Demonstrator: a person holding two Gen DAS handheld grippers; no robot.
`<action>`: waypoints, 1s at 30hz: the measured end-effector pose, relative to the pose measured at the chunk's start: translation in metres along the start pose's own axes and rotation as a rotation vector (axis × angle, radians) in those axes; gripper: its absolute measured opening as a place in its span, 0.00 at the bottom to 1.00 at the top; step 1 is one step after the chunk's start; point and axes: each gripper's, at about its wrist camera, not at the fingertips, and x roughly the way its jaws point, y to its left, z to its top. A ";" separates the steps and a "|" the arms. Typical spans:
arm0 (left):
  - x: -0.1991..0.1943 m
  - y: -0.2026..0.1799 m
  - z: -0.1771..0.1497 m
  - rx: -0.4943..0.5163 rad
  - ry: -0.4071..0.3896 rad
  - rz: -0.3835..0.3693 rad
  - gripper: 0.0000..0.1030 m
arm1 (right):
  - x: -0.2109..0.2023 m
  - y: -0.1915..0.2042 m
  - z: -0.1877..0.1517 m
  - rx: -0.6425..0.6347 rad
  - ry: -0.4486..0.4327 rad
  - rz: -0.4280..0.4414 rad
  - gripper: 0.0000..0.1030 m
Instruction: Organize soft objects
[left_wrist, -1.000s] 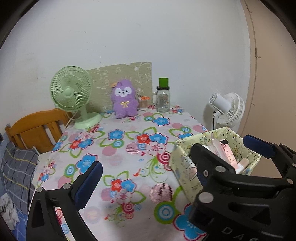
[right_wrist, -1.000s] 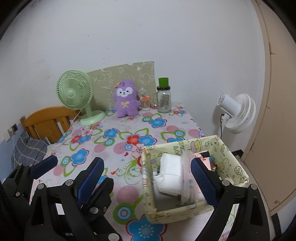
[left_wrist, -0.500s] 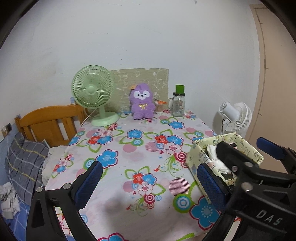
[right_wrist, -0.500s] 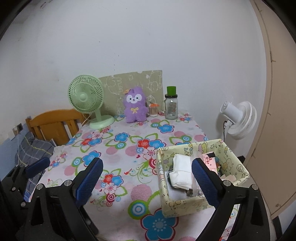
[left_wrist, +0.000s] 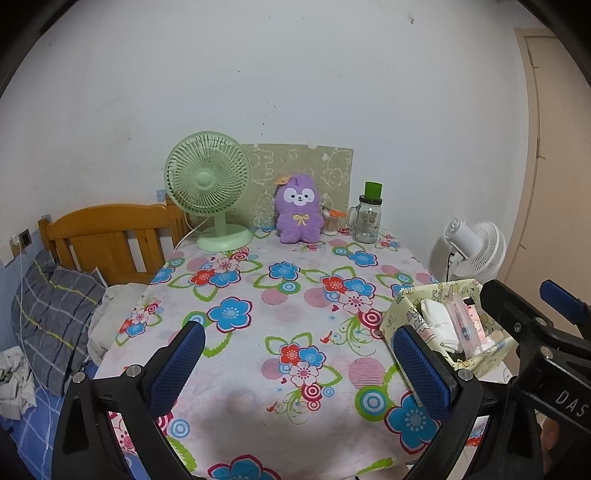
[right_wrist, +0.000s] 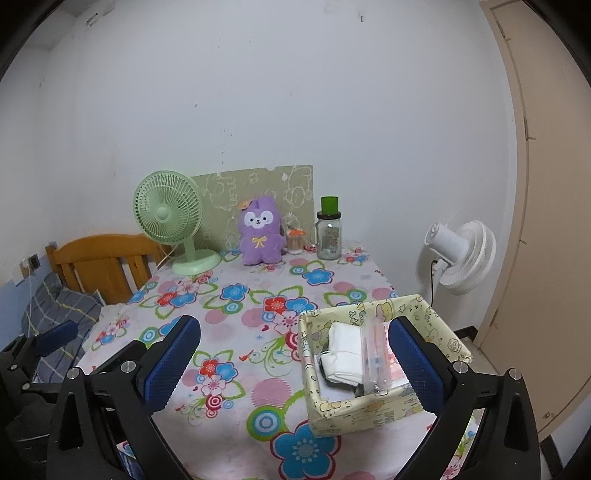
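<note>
**Soft items and storage box on flowered table**

Left gripper (left_wrist: 303, 369): being held wide open above the table's near edge; nothing is being gripped. Right gripper (right_wrist: 295, 363): being held wide open likewise, empty, its right finger being seen in front of the box.

Fabric box (right_wrist: 436, 321), yellow with cartoon print: being carried at the near right corner of the table (right_wrist: 258, 310). Folded white cloth (right_wrist: 345, 349) is being kept inside it, beside a clear packet (right_wrist: 375, 363).

Purple plush toy (right_wrist: 259, 230): being propped upright at the far edge, against a green patterned board (right_wrist: 258, 188).

Green desk fan (right_wrist: 168, 218): being stood at the far left corner. Glass jar (right_wrist: 328, 232), green-capped: being stood right of the plush.
</note>
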 end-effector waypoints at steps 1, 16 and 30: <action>-0.001 0.000 0.000 0.000 -0.001 0.000 1.00 | -0.001 -0.001 0.000 0.001 -0.004 -0.004 1.00; -0.004 0.000 0.001 0.002 -0.001 0.005 1.00 | -0.004 -0.003 -0.001 0.013 -0.003 0.000 1.00; -0.005 0.002 0.001 0.002 -0.002 0.014 1.00 | -0.003 -0.003 0.000 0.011 -0.003 -0.002 1.00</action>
